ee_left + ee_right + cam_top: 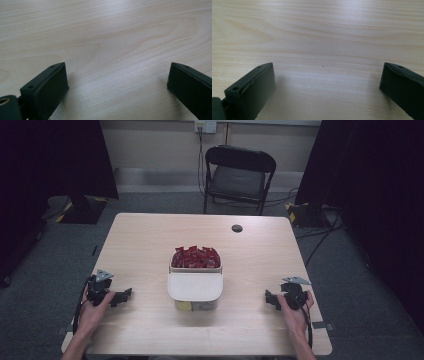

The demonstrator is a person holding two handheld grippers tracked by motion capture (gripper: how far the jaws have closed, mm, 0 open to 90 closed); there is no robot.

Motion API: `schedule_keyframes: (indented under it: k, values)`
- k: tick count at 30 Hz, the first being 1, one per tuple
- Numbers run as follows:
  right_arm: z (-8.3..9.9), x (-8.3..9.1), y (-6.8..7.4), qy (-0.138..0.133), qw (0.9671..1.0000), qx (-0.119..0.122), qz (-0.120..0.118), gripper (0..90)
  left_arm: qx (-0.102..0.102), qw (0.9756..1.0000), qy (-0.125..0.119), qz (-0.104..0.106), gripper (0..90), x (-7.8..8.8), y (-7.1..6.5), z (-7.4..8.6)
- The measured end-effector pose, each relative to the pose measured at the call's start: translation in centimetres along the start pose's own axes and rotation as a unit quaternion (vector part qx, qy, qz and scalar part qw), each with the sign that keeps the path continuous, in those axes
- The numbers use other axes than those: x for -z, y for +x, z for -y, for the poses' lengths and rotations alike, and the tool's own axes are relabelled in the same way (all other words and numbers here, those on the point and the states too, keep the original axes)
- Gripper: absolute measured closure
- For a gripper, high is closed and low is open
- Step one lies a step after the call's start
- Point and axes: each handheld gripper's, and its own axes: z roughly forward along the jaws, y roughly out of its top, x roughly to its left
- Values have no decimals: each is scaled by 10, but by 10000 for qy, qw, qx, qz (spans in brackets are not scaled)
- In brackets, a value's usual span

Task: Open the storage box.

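Since both grippers rest on the worktop (pixel 150 240) with jaws wide and empty, left gripper (pixel 121 297) and right gripper (pixel 271 300) flank the central box (pixel 195 287), probably ready to reach in.

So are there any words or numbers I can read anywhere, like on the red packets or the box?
No text can be read anywhere.
Red packets in the box: any print is too small and blurred to read.
Yellow patch on the box's front: too small to tell if it carries words.
Wall socket: no readable marking.
Table, as seen in both gripper views: bare wood grain, no writing.
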Motion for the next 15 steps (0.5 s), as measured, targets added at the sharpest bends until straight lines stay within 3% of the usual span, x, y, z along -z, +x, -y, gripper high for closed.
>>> schedule_keyframes:
  k: [4, 7, 9, 11, 13, 15]
  values:
    - [-1, 1, 0, 25, 9999, 65, -73, 27, -1, 10000, 1, 0, 26, 0, 0, 0]
    - [-4, 6, 3, 23, 9998, 100, -187, 196, 0, 10000, -1, -1, 26, 0, 0, 0]
    - [-5, 10, 7, 23, 9992, 108, -396, 113, -1, 10000, 1, -1, 25, 0, 0, 0]
    - [-6, 14, 11, -25, 9988, 167, -452, 175, 5, 10000, -5, 1, 25, 0, 0, 0]
    - [-8, 15, 14, -62, 9987, 247, -446, 128, 1, 10000, -3, 5, 25, 0, 0, 0]
    - [-9, 16, 16, -94, 9981, 256, -553, 147, 0, 10000, -3, 5, 25, 0, 0, 0]
